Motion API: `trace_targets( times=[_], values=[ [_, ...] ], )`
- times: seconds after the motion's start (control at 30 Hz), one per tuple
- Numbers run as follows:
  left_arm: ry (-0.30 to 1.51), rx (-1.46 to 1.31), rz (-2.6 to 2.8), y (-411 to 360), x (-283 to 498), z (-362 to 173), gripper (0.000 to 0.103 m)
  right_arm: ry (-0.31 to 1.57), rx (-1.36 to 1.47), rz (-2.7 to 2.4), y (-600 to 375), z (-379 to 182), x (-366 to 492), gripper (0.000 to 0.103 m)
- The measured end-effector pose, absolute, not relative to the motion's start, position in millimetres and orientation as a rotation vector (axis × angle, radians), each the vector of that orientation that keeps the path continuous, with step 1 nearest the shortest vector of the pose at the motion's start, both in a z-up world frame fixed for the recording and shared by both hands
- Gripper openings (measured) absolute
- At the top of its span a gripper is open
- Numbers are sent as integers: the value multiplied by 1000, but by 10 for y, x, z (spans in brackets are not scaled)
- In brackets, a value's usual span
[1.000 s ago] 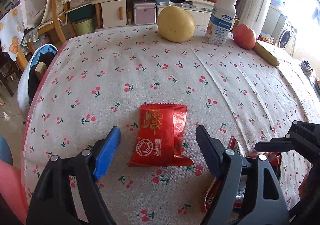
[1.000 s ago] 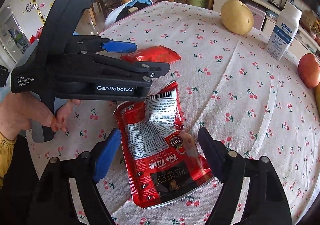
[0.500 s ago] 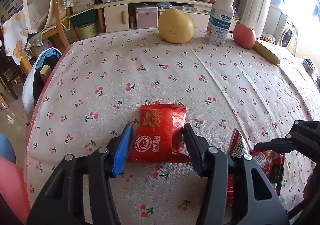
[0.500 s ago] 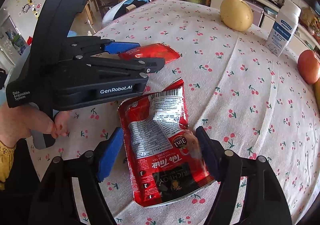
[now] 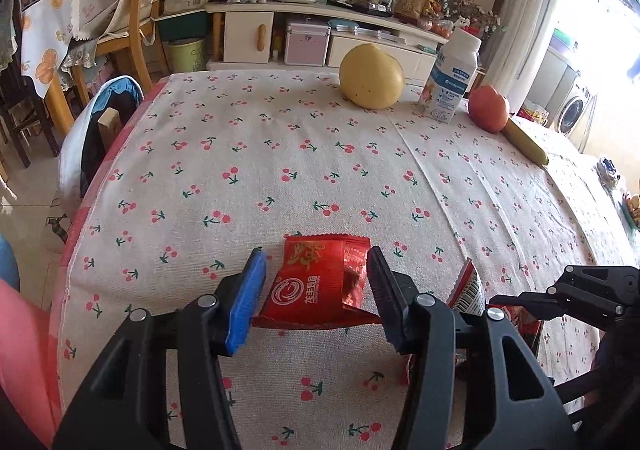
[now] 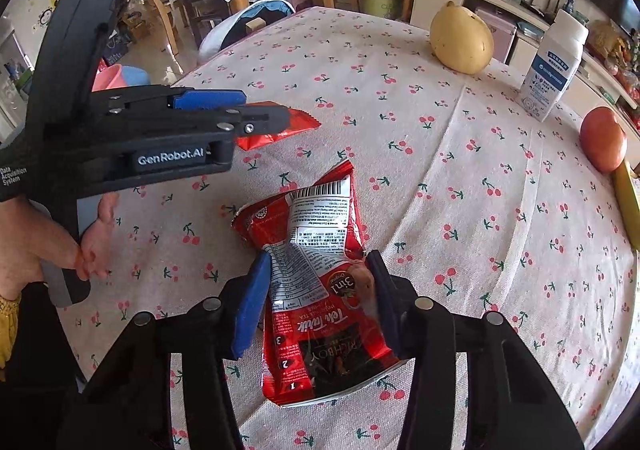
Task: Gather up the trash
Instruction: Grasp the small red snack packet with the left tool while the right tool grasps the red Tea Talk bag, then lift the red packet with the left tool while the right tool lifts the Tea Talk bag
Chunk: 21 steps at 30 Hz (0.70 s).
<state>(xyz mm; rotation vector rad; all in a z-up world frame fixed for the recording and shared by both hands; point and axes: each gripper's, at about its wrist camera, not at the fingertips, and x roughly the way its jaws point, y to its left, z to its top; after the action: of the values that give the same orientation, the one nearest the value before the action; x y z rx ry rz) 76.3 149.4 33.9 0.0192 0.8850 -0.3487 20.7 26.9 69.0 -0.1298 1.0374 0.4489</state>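
A small red snack wrapper lies on the cherry-print tablecloth. My left gripper is closed in around it, jaws touching its creased sides. It also shows in the right wrist view, pinched by the left gripper. A larger red tea packet lies crumpled in front of me. My right gripper is shut on its middle, squeezing it. The packet's edge shows in the left wrist view, beside the right gripper.
A yellow pomelo, a white bottle, a red apple and a banana stand at the table's far side. A chair with a jacket stands at the left edge. A cabinet lies beyond.
Both grippers have closed. The left jaws narrowed from wide open onto the small wrapper, creasing it. The right jaws closed onto the tea packet, crumpling its middle.
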Motion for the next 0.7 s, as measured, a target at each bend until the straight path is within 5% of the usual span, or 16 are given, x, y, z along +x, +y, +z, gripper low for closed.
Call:
trace_targets(
  times=[0.47, 0.5, 0.7],
  values=[
    [835, -58, -349, 1793, 545, 579, 54, 966, -150, 397, 410, 881, 147, 41],
    [833, -63, -352, 1810, 526, 591, 54, 961, -154, 389, 421, 903, 146, 28],
    [865, -69, -383, 1892, 415, 580, 54, 980, -151, 404, 511, 923, 125, 28]
  ],
)
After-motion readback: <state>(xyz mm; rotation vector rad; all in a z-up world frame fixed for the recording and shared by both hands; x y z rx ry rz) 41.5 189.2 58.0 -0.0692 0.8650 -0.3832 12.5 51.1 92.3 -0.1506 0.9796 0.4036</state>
